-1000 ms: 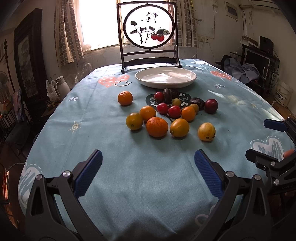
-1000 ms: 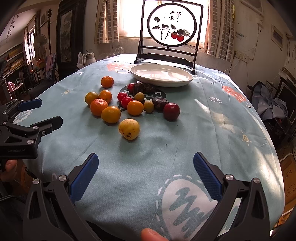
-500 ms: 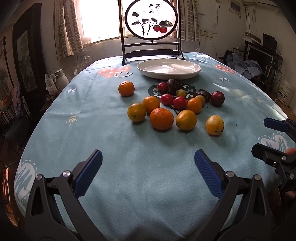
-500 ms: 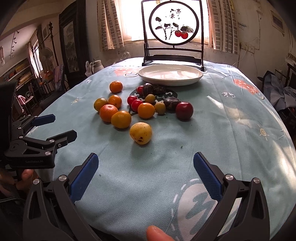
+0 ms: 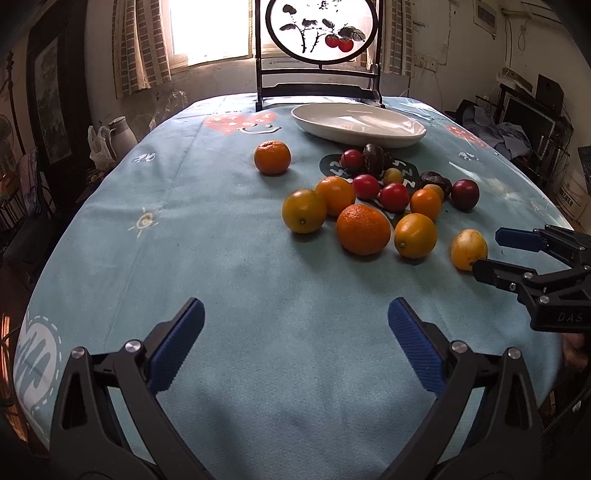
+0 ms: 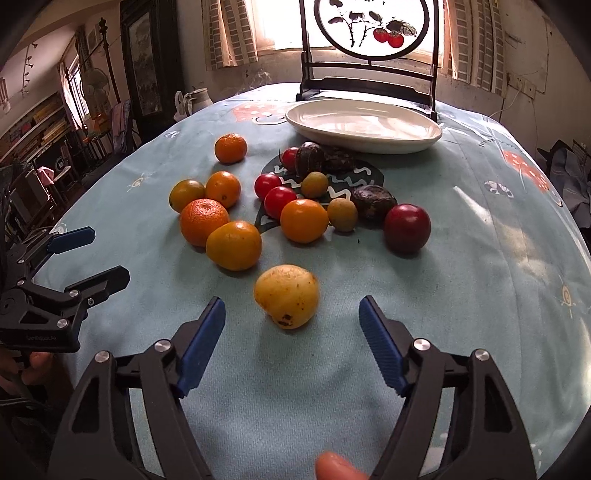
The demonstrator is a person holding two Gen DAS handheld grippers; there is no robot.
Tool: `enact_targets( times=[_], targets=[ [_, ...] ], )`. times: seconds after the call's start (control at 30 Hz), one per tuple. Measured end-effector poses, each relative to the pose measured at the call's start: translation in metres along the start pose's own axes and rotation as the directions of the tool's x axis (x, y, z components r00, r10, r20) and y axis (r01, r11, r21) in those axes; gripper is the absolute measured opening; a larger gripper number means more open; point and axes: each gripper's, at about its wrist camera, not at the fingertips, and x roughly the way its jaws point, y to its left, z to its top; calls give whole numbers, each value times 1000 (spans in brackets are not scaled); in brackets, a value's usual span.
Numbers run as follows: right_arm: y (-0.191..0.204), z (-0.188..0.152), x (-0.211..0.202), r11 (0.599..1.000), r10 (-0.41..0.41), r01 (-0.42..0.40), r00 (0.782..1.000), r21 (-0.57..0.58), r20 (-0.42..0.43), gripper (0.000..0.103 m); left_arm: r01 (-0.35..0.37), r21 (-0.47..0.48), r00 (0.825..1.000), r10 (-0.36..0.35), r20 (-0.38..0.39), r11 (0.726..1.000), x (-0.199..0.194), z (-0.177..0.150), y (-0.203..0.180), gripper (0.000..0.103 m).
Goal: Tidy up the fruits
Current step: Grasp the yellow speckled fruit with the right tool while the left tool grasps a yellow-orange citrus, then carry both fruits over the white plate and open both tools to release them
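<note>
A cluster of fruit lies on the blue tablecloth: several oranges, red tomatoes, dark fruits and a dark red plum. A lone mandarin sits apart to the left. A yellow fruit lies just ahead of my right gripper, which is open, its blue pads on either side and short of the fruit; it also shows in the left wrist view. My left gripper is open and empty over bare cloth, short of the oranges. A white oval plate stands empty behind the fruit.
A dark wooden stand with a round painted screen rises behind the plate at the table's far edge. A white kettle stands off the table at left. Furniture and clutter lie at right.
Both grippers have moved forward toward the fruit. The right gripper now has the yellow fruit just ahead of its open pads. Nothing has been taken hold of.
</note>
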Motion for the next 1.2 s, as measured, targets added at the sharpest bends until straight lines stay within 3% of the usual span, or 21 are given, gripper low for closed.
enact_targets(
  times=[0.03,0.23,0.3,0.4,0.47,0.67,0.9,1.07,1.1,1.13,1.2],
  targets=[
    [0,2,3,1000,1,-1,1000,-8,-6,74,4,8,1000,-4,-2,1000,1,1,-1,101],
    [-4,4,24,999,35,-36,997,-9,-70,45,49,48,999,-48,-15,998,9,8,-4,100],
    [-6,4,21,999,51,-51,997,-3,-58,39,90,61,996,-89,-14,994,10,12,-5,96],
    [-16,-1,16,996,82,-81,996,40,-39,39,186,109,982,-186,-9,976,9,21,-14,78],
    [-21,-5,12,993,102,-100,994,58,-28,39,246,181,968,-249,-6,952,10,28,-25,63],
    [-30,-9,6,986,143,-141,990,90,-13,39,311,448,945,-325,-49,838,23,53,-64,53],
    [-36,-8,6,978,175,-173,985,114,-8,39,293,612,953,-279,-120,735,41,60,-93,51],
    [-36,-7,5,977,182,-181,983,112,-4,39,274,664,961,-222,-164,696,52,58,-103,51],
    [-36,-7,5,977,184,-183,983,112,-3,39,274,670,961,-215,-172,690,54,57,-104,48],
    [-36,-7,5,976,185,-184,983,114,-3,39,280,675,960,-210,-185,683,55,56,-105,38],
    [-37,-7,5,976,187,-185,982,117,-3,39,278,687,960,-205,-189,671,56,55,-106,39]
  ],
)
